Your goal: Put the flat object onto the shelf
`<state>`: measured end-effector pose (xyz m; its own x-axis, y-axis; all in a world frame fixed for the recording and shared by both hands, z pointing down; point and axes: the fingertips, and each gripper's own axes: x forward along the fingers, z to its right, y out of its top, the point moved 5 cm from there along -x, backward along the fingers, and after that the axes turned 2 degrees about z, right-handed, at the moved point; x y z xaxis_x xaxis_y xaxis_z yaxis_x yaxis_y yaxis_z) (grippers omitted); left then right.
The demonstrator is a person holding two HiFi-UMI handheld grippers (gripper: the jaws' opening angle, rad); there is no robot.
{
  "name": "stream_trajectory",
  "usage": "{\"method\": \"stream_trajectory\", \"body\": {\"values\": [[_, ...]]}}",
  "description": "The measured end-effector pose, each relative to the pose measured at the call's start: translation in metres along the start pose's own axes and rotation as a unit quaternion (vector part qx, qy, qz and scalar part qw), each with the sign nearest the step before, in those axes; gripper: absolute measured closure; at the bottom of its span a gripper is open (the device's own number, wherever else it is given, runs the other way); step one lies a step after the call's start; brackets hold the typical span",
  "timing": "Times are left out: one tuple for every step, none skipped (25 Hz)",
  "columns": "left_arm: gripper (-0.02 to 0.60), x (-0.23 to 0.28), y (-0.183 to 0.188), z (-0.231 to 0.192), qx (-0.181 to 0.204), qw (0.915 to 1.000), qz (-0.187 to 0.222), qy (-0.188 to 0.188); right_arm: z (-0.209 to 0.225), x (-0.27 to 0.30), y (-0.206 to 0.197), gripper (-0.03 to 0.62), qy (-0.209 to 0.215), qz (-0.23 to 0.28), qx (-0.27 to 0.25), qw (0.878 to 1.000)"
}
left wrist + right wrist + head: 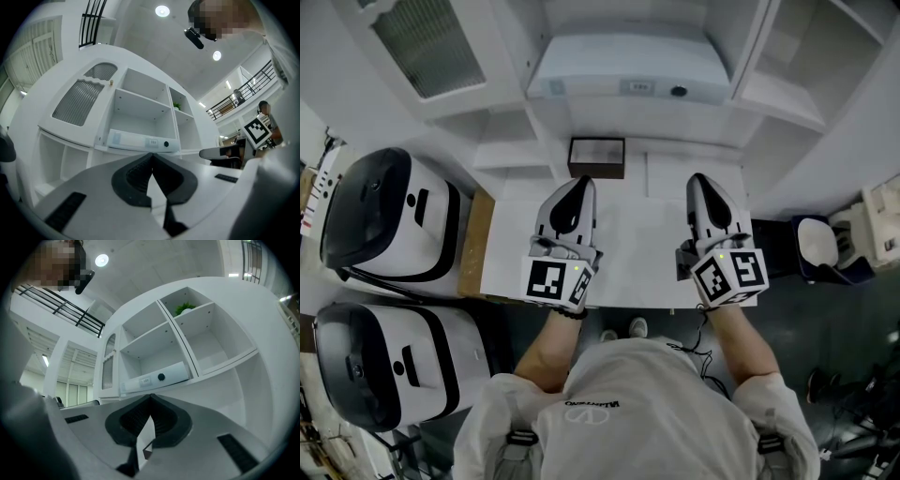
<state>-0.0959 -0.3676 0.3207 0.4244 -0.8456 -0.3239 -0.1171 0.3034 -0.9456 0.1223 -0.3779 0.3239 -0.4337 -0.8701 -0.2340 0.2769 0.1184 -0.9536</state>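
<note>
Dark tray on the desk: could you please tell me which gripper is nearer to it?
Left. The left gripper points at the tray, its tip just short of the near edge; the right gripper is farther off, to the tray's right.

Flat white box [628,73] on shelf [694,117]

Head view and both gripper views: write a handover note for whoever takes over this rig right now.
Left tool: shut, empty, above the white table.
Right tool: shut, empty, above the same table.
Flat white case: lies on a shelf of the white shelf unit, labelled edge facing out.
Dark-framed box: at the back of the table, not held.
Done: if the white case is the flat object, it looks placed.
Left: confirm that; nothing is in either tool.
</note>
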Motion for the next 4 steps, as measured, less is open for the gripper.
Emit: {"method": "stream_trajectory", "body": {"values": [[0.577,-0.0001,-0.0002,-0.0002,0.000,1.0000,-0.001,0.000,-0.0001,-0.0001,-0.0002,0.585,0.000,-0.001,0.000,1.000],[0.577,-0.0002,-0.0003,-0.0005,0.001,1.0000,-0.001,0.000,-0.0003,-0.0001,-0.0003,0.585,-0.001,-0.002,0.000,1.000],[0.577,-0.0002,-0.0005,-0.0008,0.000,1.0000,-0.002,0.001,-0.0006,0.0000,-0.0004,0.585,-0.002,-0.002,0.001,1.000],[0.577,-0.0002,-0.0007,-0.0011,0.000,1.0000,-0.002,0.001,-0.0008,0.0000,-0.0005,0.585,-0.002,-0.003,0.002,1.000]]}}
